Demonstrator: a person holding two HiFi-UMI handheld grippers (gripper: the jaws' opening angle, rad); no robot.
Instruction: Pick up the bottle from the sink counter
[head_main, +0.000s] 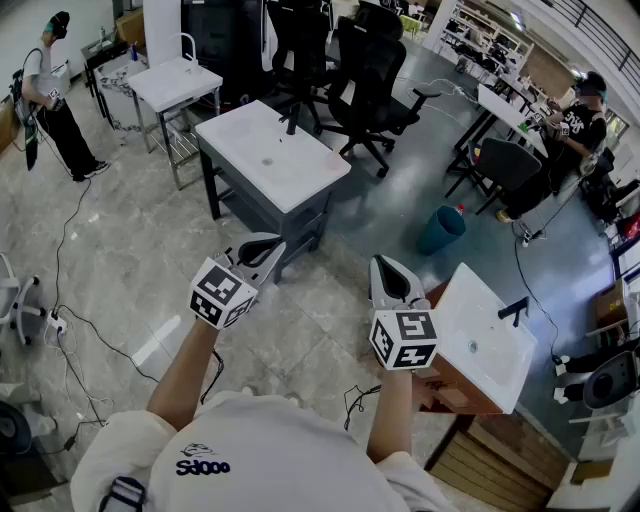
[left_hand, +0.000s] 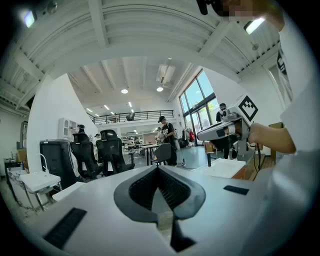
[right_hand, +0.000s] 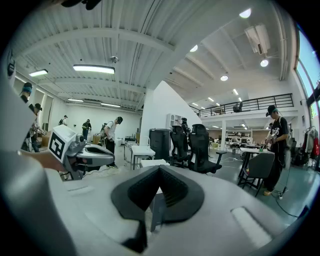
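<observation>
No bottle shows on any sink counter in these views. In the head view my left gripper (head_main: 262, 245) and right gripper (head_main: 388, 268) are held up side by side at chest height over the floor. Both point away from me and neither holds anything. The left gripper view shows my left gripper (left_hand: 159, 170) with its pads together and nothing between them, and the right gripper (left_hand: 220, 131) off to its right. Seen in its own view, my right gripper (right_hand: 159, 172) is shut and empty, with the left gripper (right_hand: 92, 155) at its left.
A white sink counter (head_main: 240, 135) stands ahead and a smaller one (head_main: 175, 80) behind it. A wood-sided sink counter (head_main: 505, 365) with a black faucet (head_main: 513, 310) is at my right. Also around are black office chairs (head_main: 375, 75), a teal bin (head_main: 440, 228), floor cables and several people.
</observation>
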